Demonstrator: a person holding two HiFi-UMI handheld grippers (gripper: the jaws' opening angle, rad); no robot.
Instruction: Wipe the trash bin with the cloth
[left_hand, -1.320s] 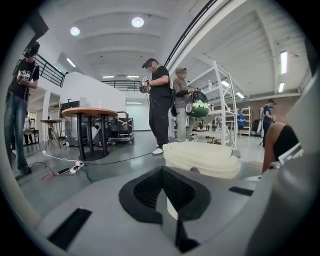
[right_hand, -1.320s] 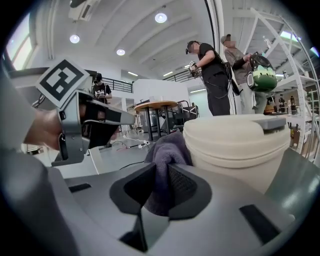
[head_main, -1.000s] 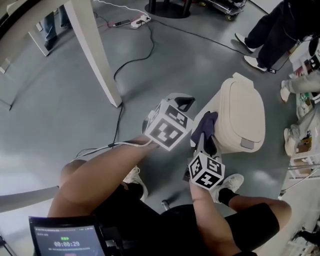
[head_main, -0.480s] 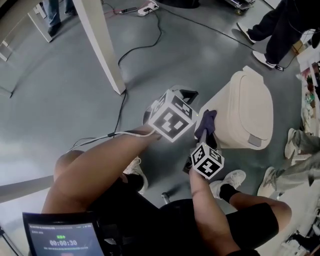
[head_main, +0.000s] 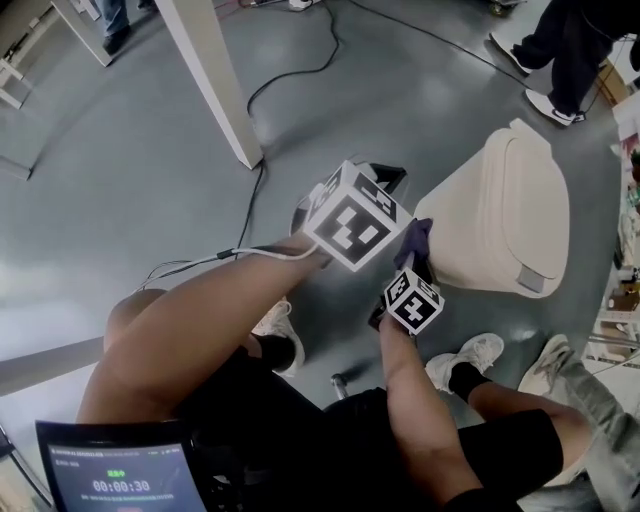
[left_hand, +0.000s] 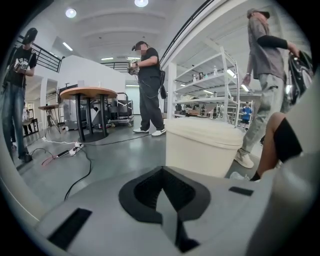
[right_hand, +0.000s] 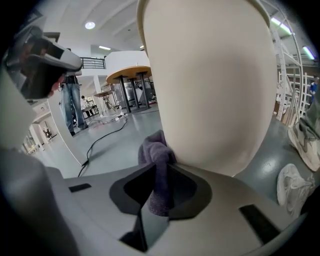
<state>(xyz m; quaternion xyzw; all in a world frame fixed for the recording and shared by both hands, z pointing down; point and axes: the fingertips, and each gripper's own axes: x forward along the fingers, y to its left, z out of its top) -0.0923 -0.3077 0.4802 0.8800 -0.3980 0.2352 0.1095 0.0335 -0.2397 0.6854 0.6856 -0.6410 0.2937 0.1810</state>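
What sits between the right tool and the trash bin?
The purple cloth, clamped in the right tool, touches the trash bin on its side; the right gripper view shows it.

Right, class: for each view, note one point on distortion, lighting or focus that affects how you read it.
Head view: wide-angle bend, so the white post leans; the light is soft and even. Left gripper view: fisheye with dark corners, ceiling lamps blown out, trash bin sharp. Right gripper view: the bin bulges and fills the frame; the cloth in the jaws is clear.
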